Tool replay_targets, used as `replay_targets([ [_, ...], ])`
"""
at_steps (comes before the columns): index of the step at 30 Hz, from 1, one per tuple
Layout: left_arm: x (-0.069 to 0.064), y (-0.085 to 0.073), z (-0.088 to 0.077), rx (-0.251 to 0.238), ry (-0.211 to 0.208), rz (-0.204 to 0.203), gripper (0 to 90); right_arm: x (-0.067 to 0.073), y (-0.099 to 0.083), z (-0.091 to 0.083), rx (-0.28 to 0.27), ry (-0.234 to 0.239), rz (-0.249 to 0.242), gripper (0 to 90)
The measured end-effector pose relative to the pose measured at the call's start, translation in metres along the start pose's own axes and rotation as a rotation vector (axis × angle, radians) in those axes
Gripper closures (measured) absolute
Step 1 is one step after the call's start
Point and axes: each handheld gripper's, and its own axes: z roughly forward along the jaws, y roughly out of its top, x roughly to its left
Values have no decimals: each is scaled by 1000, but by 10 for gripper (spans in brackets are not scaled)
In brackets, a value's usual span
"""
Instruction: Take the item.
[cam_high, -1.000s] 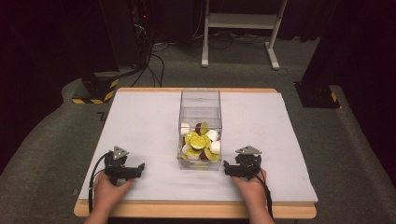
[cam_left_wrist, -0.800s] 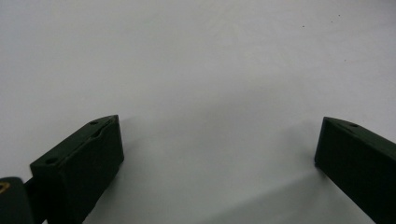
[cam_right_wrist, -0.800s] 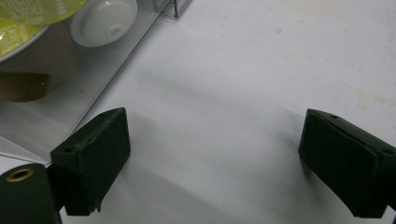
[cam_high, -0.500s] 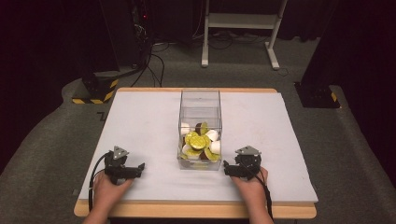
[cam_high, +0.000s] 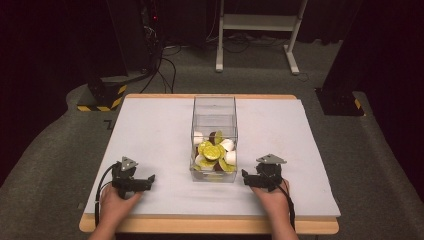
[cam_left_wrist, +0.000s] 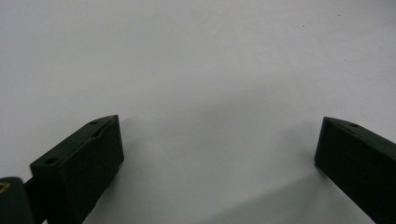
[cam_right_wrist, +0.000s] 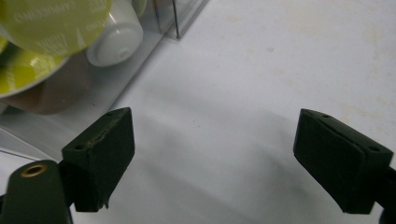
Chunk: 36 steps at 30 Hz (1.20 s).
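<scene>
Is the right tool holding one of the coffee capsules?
No, the right tool is open over bare white table, beside the clear plastic box.

Grey carpet floor (cam_high: 60, 150), dark room, white metal stand (cam_high: 260, 22) behind, black-yellow striped base (cam_high: 102, 95), white-topped table (cam_high: 150, 130).

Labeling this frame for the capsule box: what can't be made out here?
- Capsule count: in the high view the coffee capsules lie piled in the clear box; the lower ones are hidden by those on top.
- Lid print: in the right gripper view the green capsule lid is cut off by the top edge and its lettering is blurred.
- Jaws of the left gripper and right gripper: too small in the high view.
</scene>
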Motion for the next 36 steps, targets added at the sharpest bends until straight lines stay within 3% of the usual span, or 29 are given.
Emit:
replay_targets([
  [12,0,0,0,-1,0,-2,13,0,4,-8,-34,-6,-17,140],
  [24,0,0,0,0,0,-1,13,2,10,-15,-82,22,-27,177],
  [36,0,0,0,0,0,0,13,10,16,-27,-131,14,-66,198],
])
